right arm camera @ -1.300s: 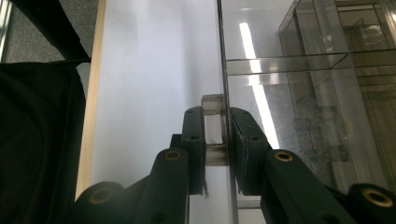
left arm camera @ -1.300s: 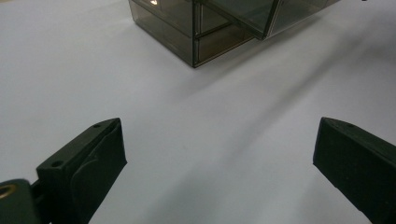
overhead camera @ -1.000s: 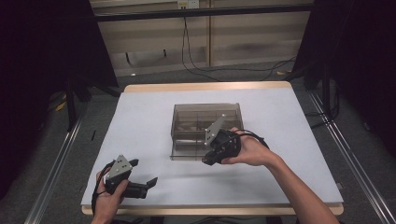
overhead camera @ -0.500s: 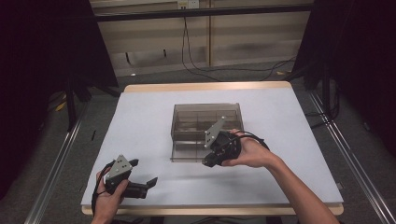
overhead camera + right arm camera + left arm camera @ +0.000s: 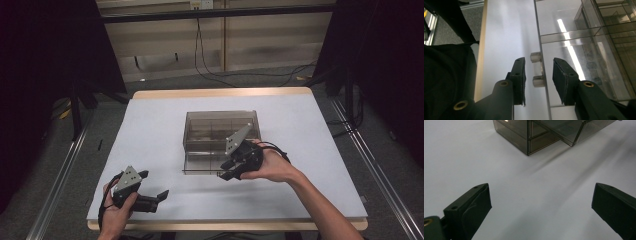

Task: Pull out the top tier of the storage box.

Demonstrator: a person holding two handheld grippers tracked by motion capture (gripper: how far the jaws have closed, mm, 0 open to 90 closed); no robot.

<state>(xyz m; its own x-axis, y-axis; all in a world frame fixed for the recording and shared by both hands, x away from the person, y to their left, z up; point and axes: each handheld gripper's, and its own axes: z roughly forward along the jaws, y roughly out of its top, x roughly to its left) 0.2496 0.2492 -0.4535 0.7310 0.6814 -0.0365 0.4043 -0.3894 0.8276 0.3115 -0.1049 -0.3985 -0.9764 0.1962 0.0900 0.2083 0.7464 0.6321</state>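
Observation:
A smoky see-through drawer box [image 5: 220, 125] stands in the middle of the white table [image 5: 160, 130]. Its lower drawer [image 5: 200, 166] sticks out a little toward me. My right gripper [image 5: 226, 170] is at the drawer's front, held in a hand. In the right gripper view, the right gripper [image 5: 539, 67] is open, its jaws on either side of the clear handle [image 5: 536, 57] with a gap on each side. My left gripper [image 5: 152, 186] rests near the table's front left, wide open with nothing between its jaws. The left gripper [image 5: 539, 210] looks toward the box [image 5: 529, 135].
The table's wooden front edge [image 5: 225, 225] is just below both hands. Metal rails [image 5: 55, 185] run along the floor on either side. Cables [image 5: 235, 70] hang behind the far edge. White surface lies bare left and right of the box.
My right gripper has shifted slightly toward the table's near edge at the drawer front. The left gripper has not moved.

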